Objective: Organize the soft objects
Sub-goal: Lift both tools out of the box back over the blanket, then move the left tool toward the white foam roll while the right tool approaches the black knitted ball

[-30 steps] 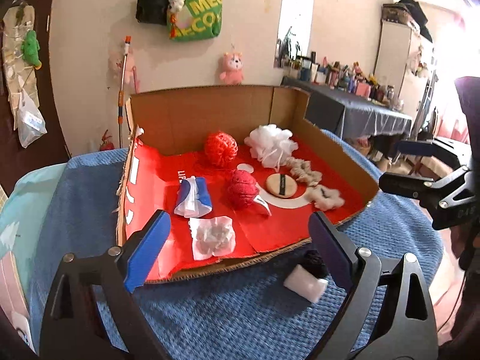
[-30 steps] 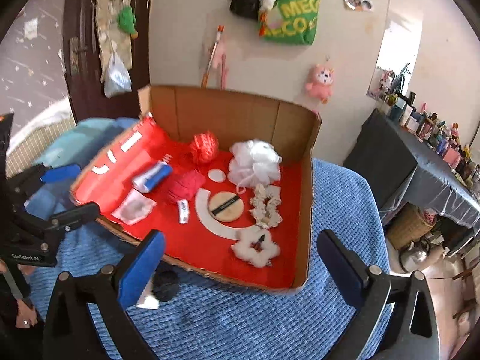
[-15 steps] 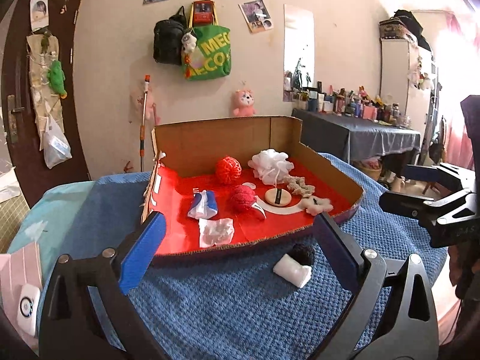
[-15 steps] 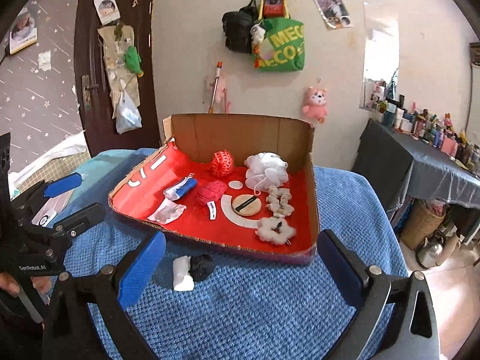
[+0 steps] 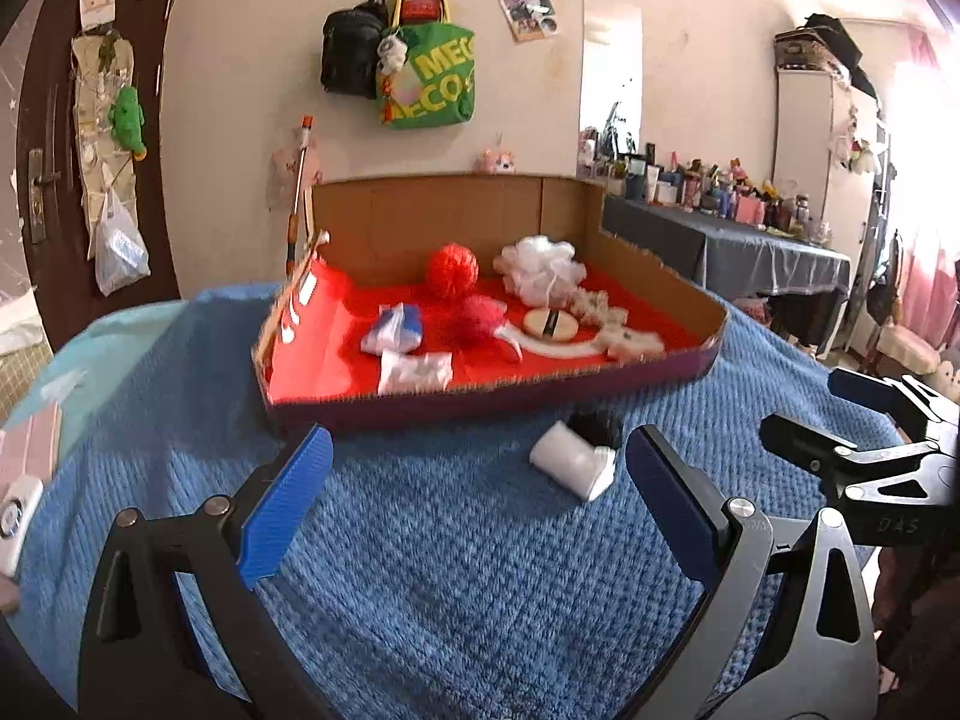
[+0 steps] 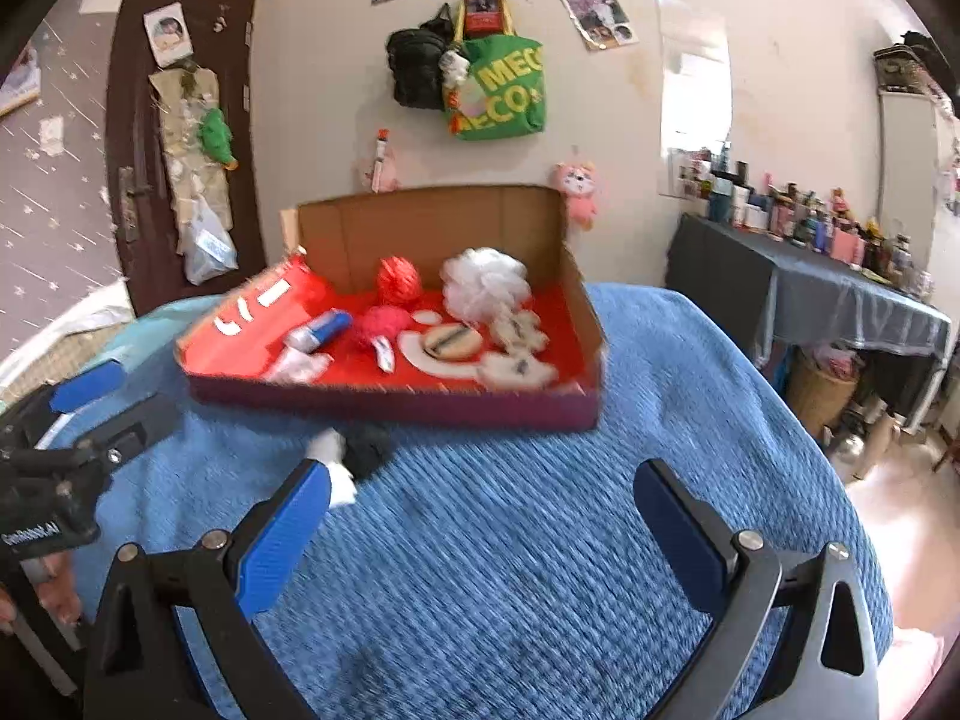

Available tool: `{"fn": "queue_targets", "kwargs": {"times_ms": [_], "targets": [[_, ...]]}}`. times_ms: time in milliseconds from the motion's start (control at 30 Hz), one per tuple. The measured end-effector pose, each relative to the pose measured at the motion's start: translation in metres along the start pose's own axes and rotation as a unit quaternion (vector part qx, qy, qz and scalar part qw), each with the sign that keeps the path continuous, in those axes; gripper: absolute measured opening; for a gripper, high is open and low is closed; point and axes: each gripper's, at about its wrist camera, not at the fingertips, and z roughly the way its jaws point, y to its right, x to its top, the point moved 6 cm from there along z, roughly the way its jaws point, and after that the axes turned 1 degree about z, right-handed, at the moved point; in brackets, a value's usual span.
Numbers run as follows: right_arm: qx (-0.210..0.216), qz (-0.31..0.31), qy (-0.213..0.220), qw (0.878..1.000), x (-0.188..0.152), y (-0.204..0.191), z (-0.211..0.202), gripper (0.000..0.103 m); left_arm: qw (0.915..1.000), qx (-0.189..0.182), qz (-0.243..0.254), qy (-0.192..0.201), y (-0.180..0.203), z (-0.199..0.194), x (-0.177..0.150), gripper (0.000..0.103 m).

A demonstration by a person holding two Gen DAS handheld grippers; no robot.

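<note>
A shallow cardboard box (image 5: 660, 363) (image 6: 420, 405) with a red floor sits on the blue blanket. It holds a red mesh ball (image 5: 453, 270) (image 6: 398, 279), a white bath pouf (image 5: 540, 270) (image 6: 485, 283), a pink puff (image 5: 480, 318), a round tan sponge (image 5: 549, 323) (image 6: 451, 341), white scrunchies (image 5: 630, 343), a blue-white pack (image 5: 393, 329) and a clear bag (image 5: 414, 372). A white block with a black fuzzy item (image 5: 576, 459) (image 6: 354, 450) lies in front of the box. My left gripper (image 5: 474, 504) and right gripper (image 6: 480, 522) are open, empty, and held back from the box.
The blue blanket (image 5: 450, 570) covers the surface all around the box. A dark-clothed table (image 6: 840, 306) crowded with bottles stands at the right. A door (image 6: 174, 138) and bags hung on the wall are behind. A pink device (image 5: 24, 480) lies at the left edge.
Both grippers have pulled back and lowered from over the box, so it now looks farther off and flatter. Both stay open. The objects have not moved.
</note>
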Motion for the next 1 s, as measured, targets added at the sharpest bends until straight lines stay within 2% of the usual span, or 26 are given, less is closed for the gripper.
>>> {"fn": "queue_targets", "kwargs": {"times_ms": [200, 300, 733, 867, 1000], "targets": [[0.002, 0.033, -0.007, 0.999, -0.021, 0.012, 0.005, 0.103, 0.9999, 0.006, 0.0, -0.014, 0.002, 0.007, -0.019, 0.1], [-0.008, 0.029, -0.006, 1.0, -0.025, 0.013, 0.007, 0.103, 0.9998, 0.006, -0.001, -0.019, 0.003, 0.008, -0.025, 0.1], [-0.001, 0.034, -0.027, 0.999, -0.041, 0.01, 0.02, 0.103, 0.9989, 0.006, -0.002, -0.047, 0.002, 0.021, -0.037, 0.1], [0.005, 0.033, -0.035, 0.999, -0.041, 0.008, 0.023, 0.103, 0.9984, -0.007, 0.0, -0.057, 0.004, 0.024, -0.033, 0.1], [0.042, 0.042, -0.054, 0.997, -0.039, 0.007, 0.031, 0.103, 0.9968, -0.034, 0.011, -0.072, 0.007, 0.032, -0.025, 0.1]]}}
